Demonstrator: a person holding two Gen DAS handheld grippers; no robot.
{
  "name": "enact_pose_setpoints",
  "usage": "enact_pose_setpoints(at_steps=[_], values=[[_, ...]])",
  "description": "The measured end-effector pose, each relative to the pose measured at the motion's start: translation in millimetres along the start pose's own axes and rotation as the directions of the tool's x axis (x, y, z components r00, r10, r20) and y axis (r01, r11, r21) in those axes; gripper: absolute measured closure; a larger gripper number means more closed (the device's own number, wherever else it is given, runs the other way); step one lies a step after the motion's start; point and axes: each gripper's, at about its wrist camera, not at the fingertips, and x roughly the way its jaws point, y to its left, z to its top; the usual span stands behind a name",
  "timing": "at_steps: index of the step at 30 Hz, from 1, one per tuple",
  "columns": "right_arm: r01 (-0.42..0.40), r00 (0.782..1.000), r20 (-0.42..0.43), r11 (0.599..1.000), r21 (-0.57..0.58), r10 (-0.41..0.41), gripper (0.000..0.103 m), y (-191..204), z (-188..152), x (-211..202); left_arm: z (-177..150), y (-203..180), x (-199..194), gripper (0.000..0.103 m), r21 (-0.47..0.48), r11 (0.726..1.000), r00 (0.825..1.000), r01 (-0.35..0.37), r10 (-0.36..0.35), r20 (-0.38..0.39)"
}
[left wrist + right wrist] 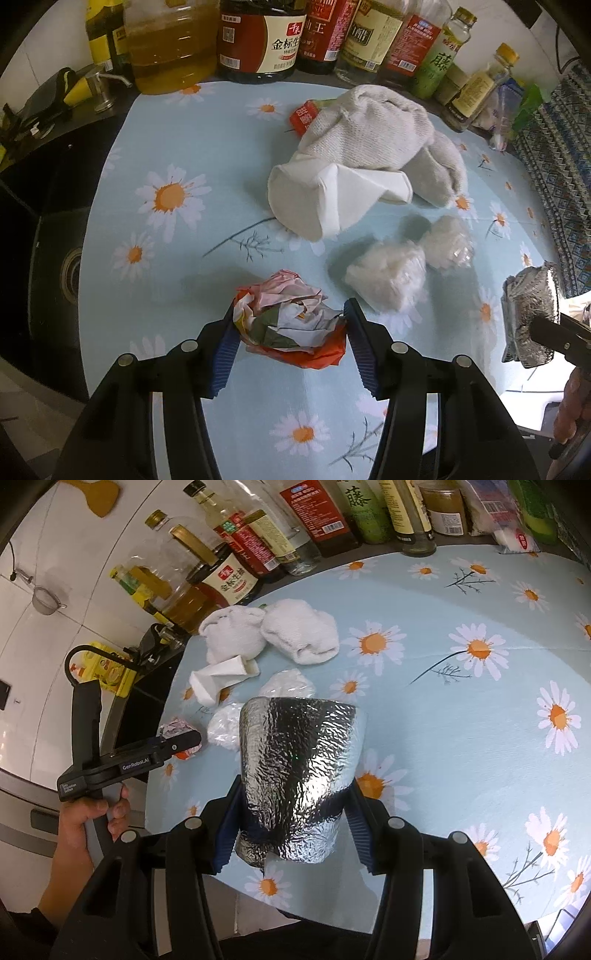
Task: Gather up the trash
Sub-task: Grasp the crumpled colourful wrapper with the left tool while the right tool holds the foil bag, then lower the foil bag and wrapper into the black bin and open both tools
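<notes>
The left tongs (290,325) grip a crumpled paper wad (291,321) low on the flowered desk (184,147); the right tongs (291,827) clamp a foil bag (299,760) nearby; next, I judge, lift the wad into the bag's mouth.

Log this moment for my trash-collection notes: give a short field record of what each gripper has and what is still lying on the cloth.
left gripper: jaws closed on crumpled paper wad
right gripper: jaws shut on silver foil bag
still on cloth: two clear plastic wads, white tissue, white towel
surface: daisy tablecloth
</notes>
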Motion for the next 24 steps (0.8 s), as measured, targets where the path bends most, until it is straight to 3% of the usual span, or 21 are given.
enact_pose_setpoints(at_steps=[13, 24], values=[[-0.019, 1.0, 0.0, 0.999, -0.049, 0.019, 0.05, 38, -30, -4, -46, 4, -36, 0.052, -0.032, 0.998, 0.998, 0.055, -0.055, 0.022], [-0.035, 0.999, -0.039, 0.995, -0.095, 0.031, 0.05, 74, -76, 1, -107, 3, -58, 0.052, -0.03, 0.994, 0.994, 0.107, -0.106, 0.024]])
